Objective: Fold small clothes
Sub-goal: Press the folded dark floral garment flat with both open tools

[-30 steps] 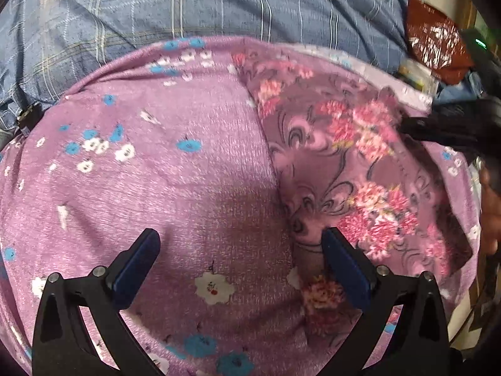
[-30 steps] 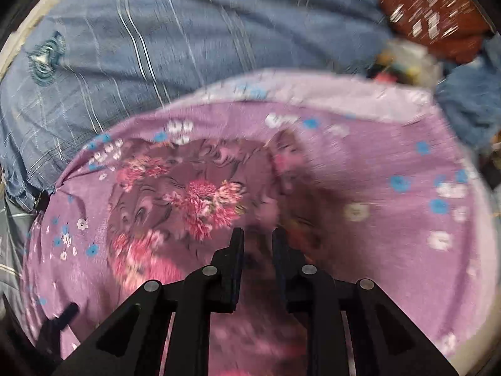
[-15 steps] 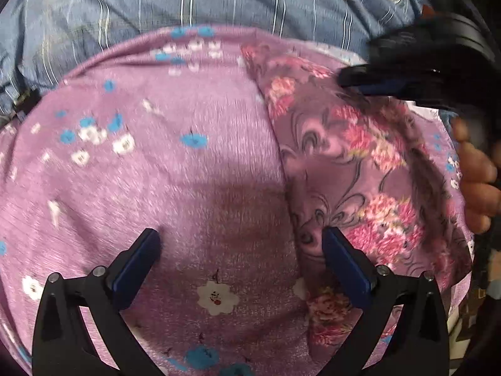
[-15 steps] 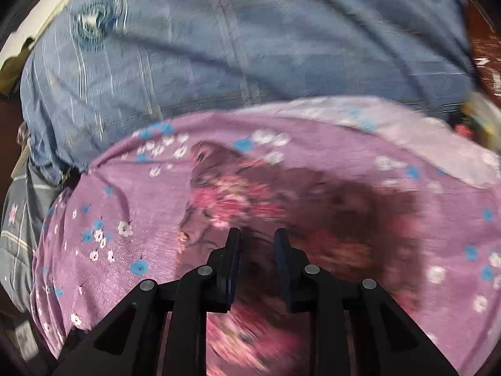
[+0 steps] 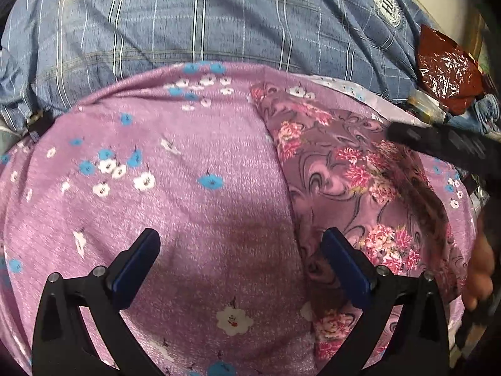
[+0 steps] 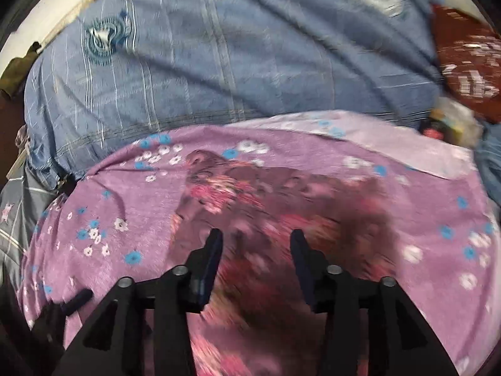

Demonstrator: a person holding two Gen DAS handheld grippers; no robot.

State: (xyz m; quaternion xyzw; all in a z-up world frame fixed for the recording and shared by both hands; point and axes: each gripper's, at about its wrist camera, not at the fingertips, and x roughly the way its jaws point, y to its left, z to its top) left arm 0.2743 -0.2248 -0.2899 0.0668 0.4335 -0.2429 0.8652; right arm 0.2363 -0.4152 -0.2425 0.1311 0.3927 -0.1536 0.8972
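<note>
floral garment (image 6: 281,206) under right gripper (image 6: 255,242) | jaws just opening, holding nothing

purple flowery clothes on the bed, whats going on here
A person with a gripper in each hand is folding small clothes on a blue checked sheet. A dark floral garment lies on a lilac flowered cloth. The right gripper has just been opening its jaws over the dark garment, with nothing pinched between them. The left gripper hangs wide open above the lilac cloth, holding nothing.
</note>
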